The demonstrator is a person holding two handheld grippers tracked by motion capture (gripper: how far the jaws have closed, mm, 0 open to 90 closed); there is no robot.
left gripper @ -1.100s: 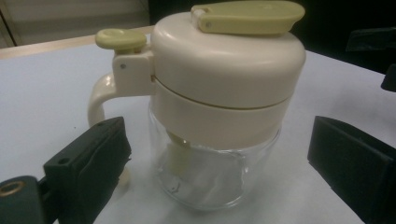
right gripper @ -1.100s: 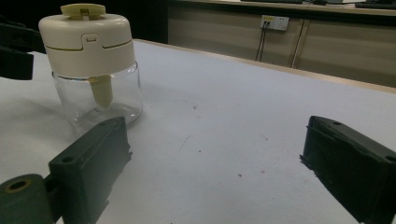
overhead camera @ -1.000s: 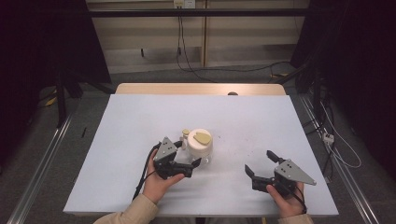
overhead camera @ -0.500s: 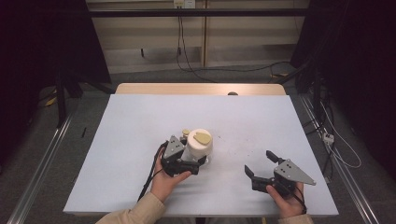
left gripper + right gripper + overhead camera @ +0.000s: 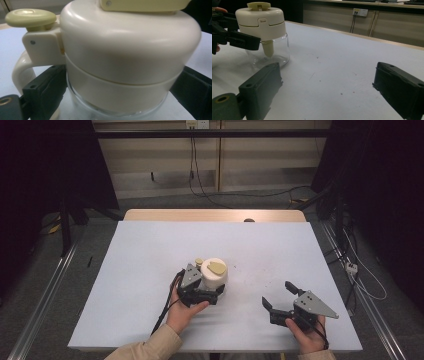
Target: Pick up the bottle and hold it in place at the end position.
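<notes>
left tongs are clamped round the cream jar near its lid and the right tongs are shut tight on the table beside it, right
Not quite: the right tongs are open, jaws spread wide with nothing between them, as the right gripper view shows. The rest holds: the left tongs are closed round the cream jar just below its lid.

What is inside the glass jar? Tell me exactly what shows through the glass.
Through the clear glass of the jar, a cream stub hangs down from the cream lid; nothing else shows inside. The left tool hides part of the glass, and the lid covers the top.
</notes>
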